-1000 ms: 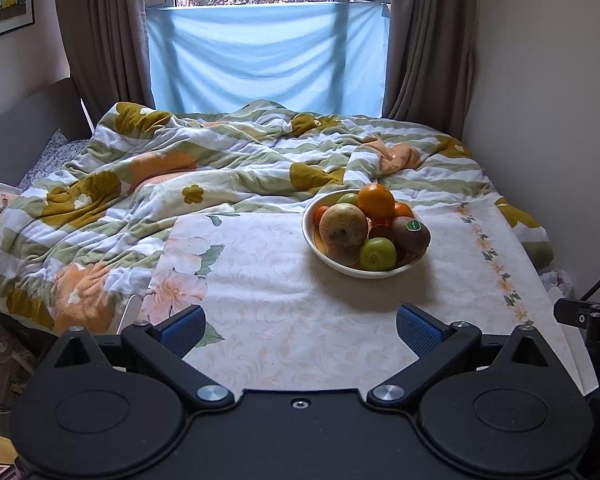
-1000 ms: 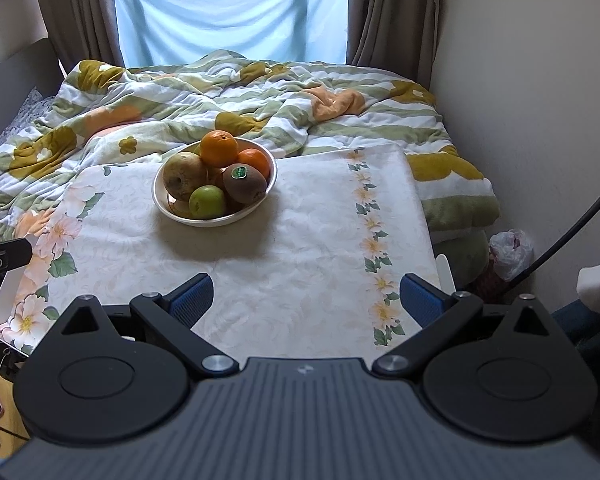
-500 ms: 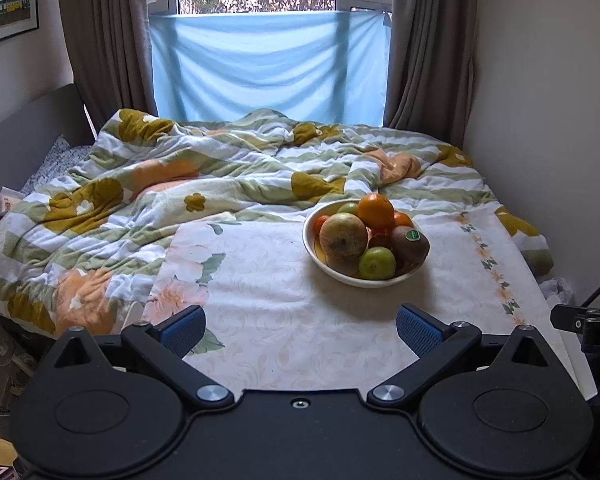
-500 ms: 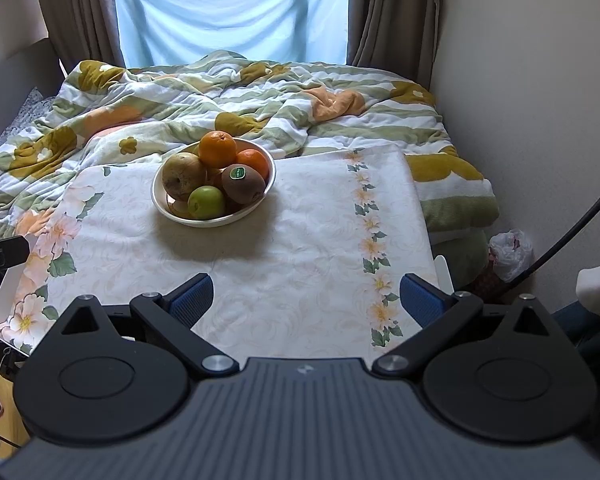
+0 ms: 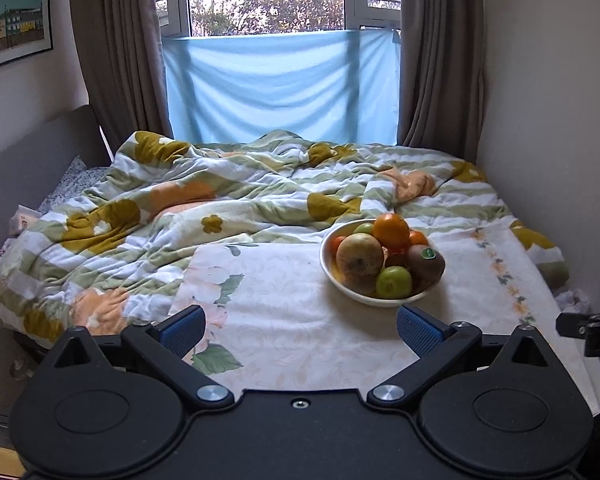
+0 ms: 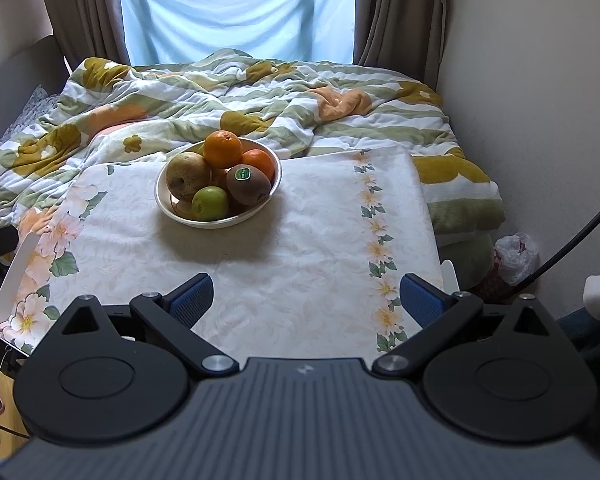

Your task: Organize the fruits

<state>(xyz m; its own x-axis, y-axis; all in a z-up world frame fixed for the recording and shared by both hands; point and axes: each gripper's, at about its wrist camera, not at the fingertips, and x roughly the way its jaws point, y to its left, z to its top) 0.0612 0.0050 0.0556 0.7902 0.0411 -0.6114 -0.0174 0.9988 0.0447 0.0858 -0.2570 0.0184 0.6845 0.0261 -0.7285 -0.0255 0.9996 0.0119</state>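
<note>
Blue ribbed pads are seen on the black fingers of the left gripper [image 5: 299, 330], which are spread wide with nothing between them; the right gripper [image 6: 306, 298] is likewise held spread and empty above the near edge of the surface [image 6: 300, 248]. That surface is covered by a cream cloth with a faint embossed pattern and printed flowers along its sides. On it, well ahead of both grippers, a shallow white bowl [image 6: 204, 222] is set, heaped with fruit: a round orange [image 6: 222, 149] on top, a mottled brownish pear-like fruit [image 6: 187, 176], a smooth green apple [image 6: 210, 202] and a fuzzy kiwi [image 6: 247, 184] with a green sticker. More orange fruit behind is partly hidden. Beyond the bowl, a rumpled floral quilt [image 5: 220, 200] is spread over the bed, and a pale blue sheet [image 5: 280, 88] is hung across the lower window between brown curtains.
</note>
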